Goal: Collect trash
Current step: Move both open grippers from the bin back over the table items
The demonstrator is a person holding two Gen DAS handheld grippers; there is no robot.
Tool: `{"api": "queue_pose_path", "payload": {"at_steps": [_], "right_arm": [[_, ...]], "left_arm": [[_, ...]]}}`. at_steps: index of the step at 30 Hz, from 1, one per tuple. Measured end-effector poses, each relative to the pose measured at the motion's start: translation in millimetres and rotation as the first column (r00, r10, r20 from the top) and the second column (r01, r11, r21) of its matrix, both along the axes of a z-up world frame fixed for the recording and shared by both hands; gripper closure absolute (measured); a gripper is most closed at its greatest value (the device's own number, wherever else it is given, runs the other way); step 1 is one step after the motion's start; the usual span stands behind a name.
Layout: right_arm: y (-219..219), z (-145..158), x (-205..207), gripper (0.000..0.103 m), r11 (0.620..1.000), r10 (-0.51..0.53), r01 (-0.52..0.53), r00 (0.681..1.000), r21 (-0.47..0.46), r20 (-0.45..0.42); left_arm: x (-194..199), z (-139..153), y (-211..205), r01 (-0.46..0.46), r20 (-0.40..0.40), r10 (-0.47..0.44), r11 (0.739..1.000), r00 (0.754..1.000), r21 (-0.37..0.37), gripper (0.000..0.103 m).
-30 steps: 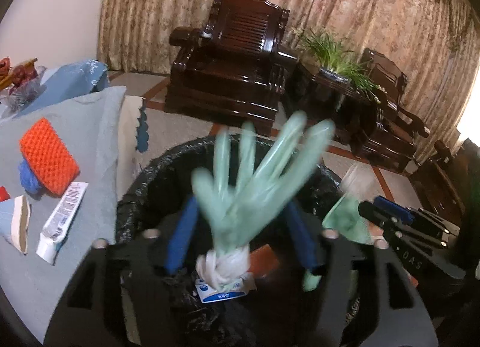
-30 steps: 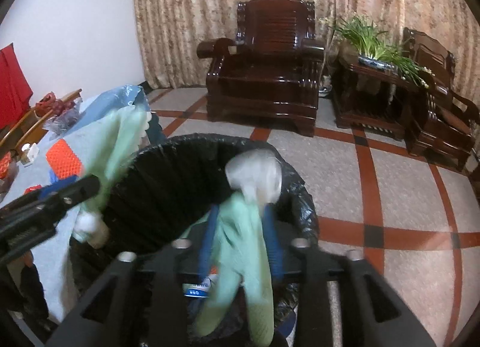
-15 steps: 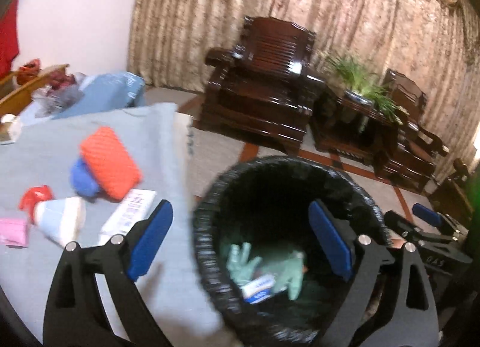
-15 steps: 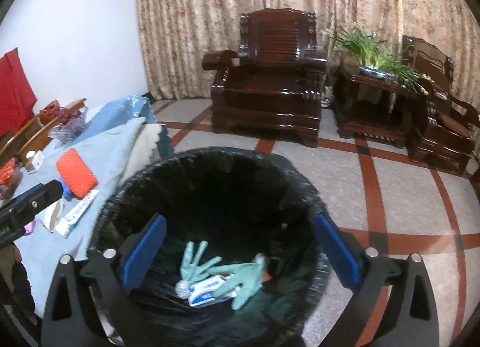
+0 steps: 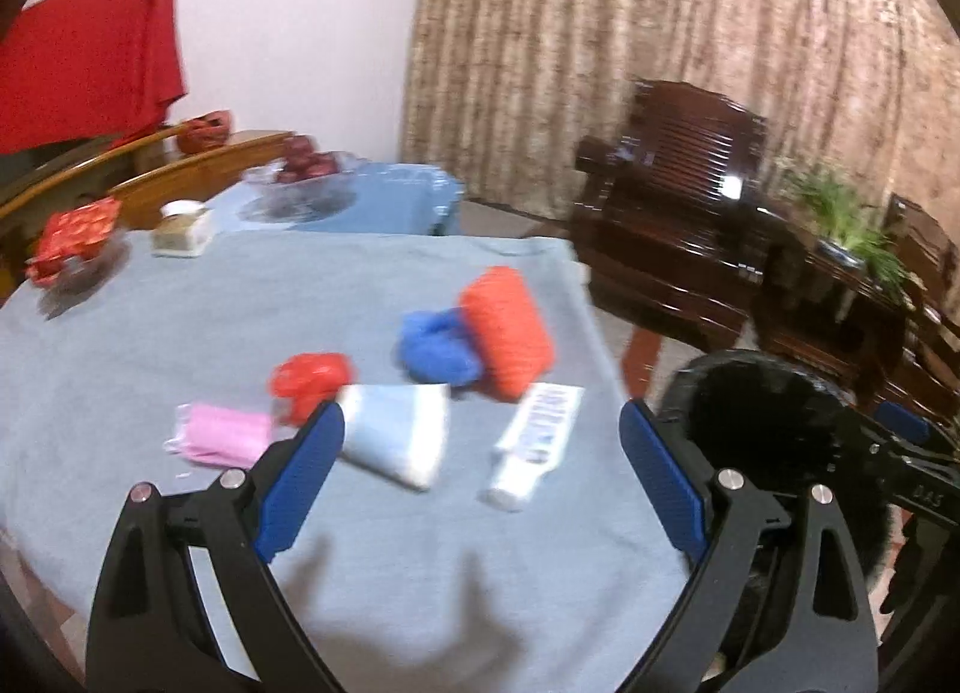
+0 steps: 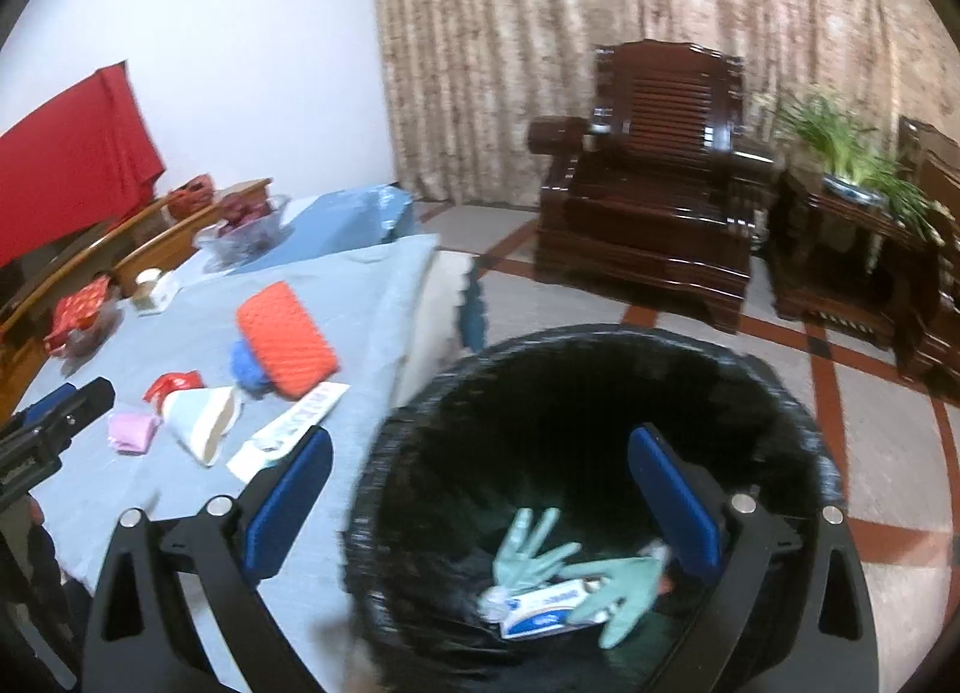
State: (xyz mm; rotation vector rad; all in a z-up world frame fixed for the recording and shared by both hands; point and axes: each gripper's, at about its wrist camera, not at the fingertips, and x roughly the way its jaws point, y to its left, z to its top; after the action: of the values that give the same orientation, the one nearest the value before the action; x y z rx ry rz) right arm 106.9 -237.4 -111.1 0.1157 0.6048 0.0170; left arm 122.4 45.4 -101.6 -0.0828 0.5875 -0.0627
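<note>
Desk (image 5: 150, 345) w/ blue cloth held approx. six items uncollected; bin (image 6: 420, 441) had two gloves (image 6: 540, 549). Left tool (image 5: 480, 477), right tool (image 6: 480, 501) both released, empty.

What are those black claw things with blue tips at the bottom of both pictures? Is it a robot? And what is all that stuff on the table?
No robot: a person holds a two-finger grabber in each hand, and each grabber has a camera looking forward along its fingers. One picture comes from the left gripper, the other from the right gripper. Both are open and hold nothing.

The left one looks over a table with a blue cloth. On it lie a white tube, an orange sponge, a blue ball of fuzz, a paper cup on its side, a red wrapper and something pink.

The right one looks down into a black trash bin beside the table. Two green gloves and a small box already lie inside.
</note>
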Motion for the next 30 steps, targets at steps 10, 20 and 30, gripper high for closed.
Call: {"api": "queue_pose_path", "payload": {"at_steps": [10,20,30], "right_arm": [[68.1,-5.2,16.5,0.006,0.994,0.110,-0.109,0.994,-0.015,0.009],[141.6,-28.8,45.8,0.011,0.979,0.201,-0.202,0.979,-0.039,-0.036],[174.8,-76.8,78.3,0.019,0.978,0.182,-0.195,0.970,-0.069,-0.160]], "left_arm": [[-4.6,-11.1,65.4,-0.111,-0.007,0.111,0.993,0.994,0.036,0.013],[0.7,-33.8,99.1,-0.171,-0.039,0.173,0.984,0.984,0.047,0.013],[14.6,-56.4,124.1,-0.215,-0.070,0.218,0.976,0.974,0.048,0.013]]}}
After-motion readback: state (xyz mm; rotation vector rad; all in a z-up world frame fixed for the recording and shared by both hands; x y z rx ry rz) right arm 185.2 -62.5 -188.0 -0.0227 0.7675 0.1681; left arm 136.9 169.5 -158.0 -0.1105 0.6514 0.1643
